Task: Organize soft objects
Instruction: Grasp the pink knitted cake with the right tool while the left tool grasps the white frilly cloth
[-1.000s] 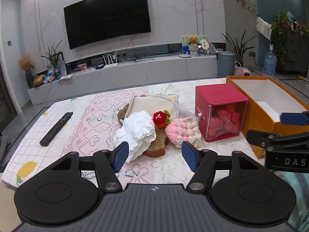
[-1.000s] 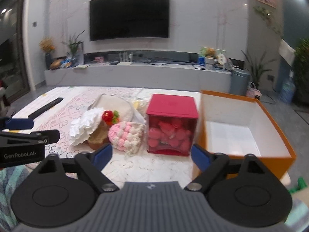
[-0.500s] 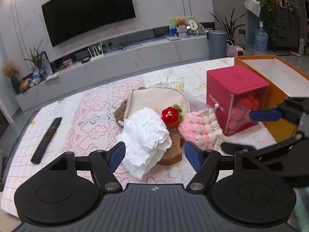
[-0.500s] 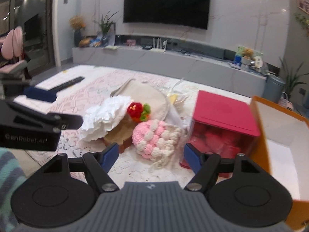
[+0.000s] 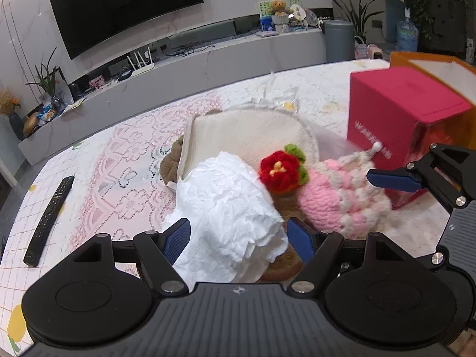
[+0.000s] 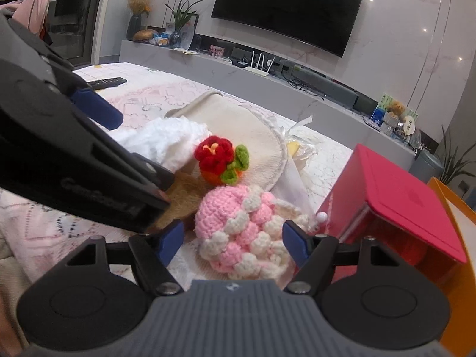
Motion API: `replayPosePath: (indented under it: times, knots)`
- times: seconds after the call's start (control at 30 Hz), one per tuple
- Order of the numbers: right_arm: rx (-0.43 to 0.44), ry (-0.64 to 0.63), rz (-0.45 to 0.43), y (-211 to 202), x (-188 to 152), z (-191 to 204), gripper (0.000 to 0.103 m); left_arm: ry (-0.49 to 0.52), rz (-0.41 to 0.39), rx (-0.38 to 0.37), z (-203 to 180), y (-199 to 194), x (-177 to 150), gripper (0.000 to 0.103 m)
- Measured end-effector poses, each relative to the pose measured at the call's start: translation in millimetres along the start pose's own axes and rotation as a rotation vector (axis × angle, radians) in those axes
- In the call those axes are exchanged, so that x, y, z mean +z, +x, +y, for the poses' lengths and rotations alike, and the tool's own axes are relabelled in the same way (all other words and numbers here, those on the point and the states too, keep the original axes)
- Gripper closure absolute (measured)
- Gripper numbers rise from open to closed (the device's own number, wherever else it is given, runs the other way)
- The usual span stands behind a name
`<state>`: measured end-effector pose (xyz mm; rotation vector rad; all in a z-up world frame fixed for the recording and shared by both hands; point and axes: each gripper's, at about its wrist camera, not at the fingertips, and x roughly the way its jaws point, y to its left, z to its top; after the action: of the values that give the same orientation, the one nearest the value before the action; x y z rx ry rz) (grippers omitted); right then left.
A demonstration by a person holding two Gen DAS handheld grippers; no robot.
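My left tongs (image 5: 238, 236) straddle the white tissue (image 5: 226, 208), wide apart; right tongs (image 6: 233, 238) gape around the pink pouch (image 6: 244, 235). Red box (image 5: 398, 122) closed; orange box (image 5: 440, 68) open.

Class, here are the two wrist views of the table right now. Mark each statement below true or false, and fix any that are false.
1. The left gripper is open, its fingers either side of the white ruffled cloth. True.
2. The right gripper is shut on the red box. False: it is open, around the pink crochet pouch.
3. The red crochet flower lies between cloth and pouch. True.
4. The remote lies inside the orange box. False: it lies on the table's left side.
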<state>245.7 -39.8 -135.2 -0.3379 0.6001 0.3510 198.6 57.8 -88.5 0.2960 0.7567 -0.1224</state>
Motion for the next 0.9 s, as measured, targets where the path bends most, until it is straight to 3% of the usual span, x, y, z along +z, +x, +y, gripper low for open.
replayPosePath:
  times: [0.3,0.37,0.43,0.6,0.73,0.9]
  knots:
    - [-0.055,-0.005,0.012,26.8,-7.5,5.6,0.040,-0.011,0.018,0.014,4.7,15.2,-9.9,0.033]
    - [-0.061,-0.009,0.012,32.4,-6.0,6.8,0.044,-0.012,0.013,0.014,4.0,14.2,-9.8,0.045]
    - [-0.060,-0.007,0.011,34.6,-7.3,7.8,0.052,-0.010,0.010,0.043,3.3,13.3,-9.8,0.065]
    - [-0.058,-0.022,0.000,34.3,-8.6,9.9,0.071,-0.072,-0.006,0.052,13.8,7.9,-10.3,0.092]
    - [-0.063,-0.038,-0.017,30.5,-10.6,10.7,0.081,-0.106,-0.033,0.070,20.1,-1.2,-9.4,0.096]
    - [-0.084,-0.044,-0.042,13.8,-7.6,10.6,0.084,-0.121,-0.079,0.107,21.9,-22.4,-6.8,0.096]
